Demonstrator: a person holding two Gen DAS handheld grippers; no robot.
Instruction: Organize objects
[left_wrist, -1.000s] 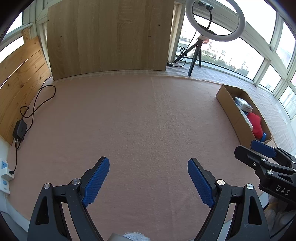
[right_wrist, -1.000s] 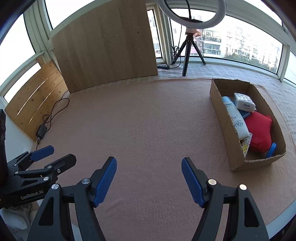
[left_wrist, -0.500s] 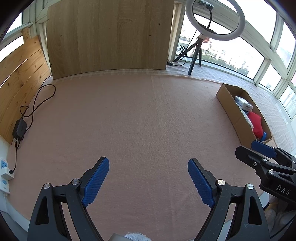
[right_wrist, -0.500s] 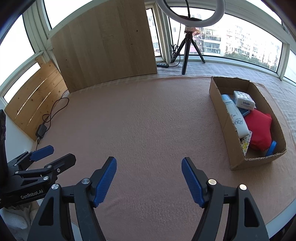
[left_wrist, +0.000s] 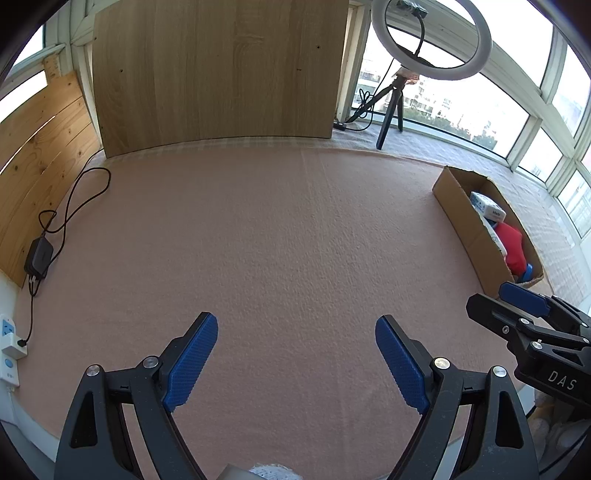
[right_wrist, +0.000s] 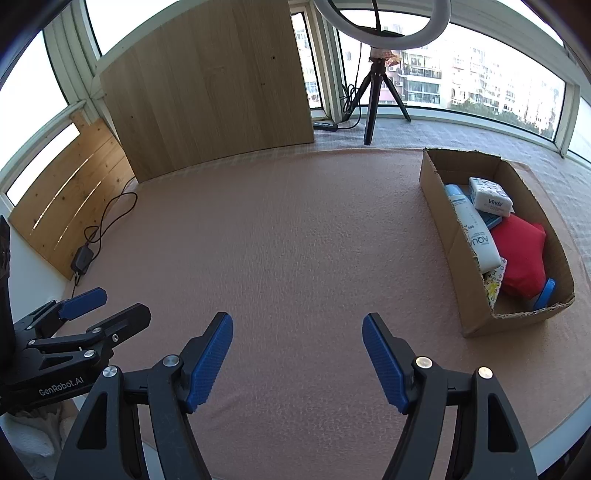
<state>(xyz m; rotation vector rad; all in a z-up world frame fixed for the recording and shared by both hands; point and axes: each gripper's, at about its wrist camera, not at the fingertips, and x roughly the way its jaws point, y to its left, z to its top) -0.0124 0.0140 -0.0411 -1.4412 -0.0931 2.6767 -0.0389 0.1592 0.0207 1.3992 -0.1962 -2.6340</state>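
Two grippers, both empty, both spread wide over bare pink felt.

Left wrist view: left gripper (left_wrist: 296, 354) hangs over the table (left_wrist: 280, 229), hardly shifted against a second ago; the cardboard box (left_wrist: 466, 221) sits marginally farther right in frame. Right gripper (left_wrist: 517, 295) shows side-on at the right edge, near the box's front corner. Blue pads are knurled rubber on black plastic arms.

Right wrist view: box (right_wrist: 448, 236) has drifted slightly right and nearer. Inside: white AQUA bottle (right_wrist: 474, 230), smooth and cylindrical, leaning on the left wall; soft tissue pack (right_wrist: 491, 197); red star-shaped cushion (right_wrist: 521, 254); blue disc (right_wrist: 543, 288) on edge. Nothing loose remains on the felt, so sorting looks finished; grippers appear to be backing off.
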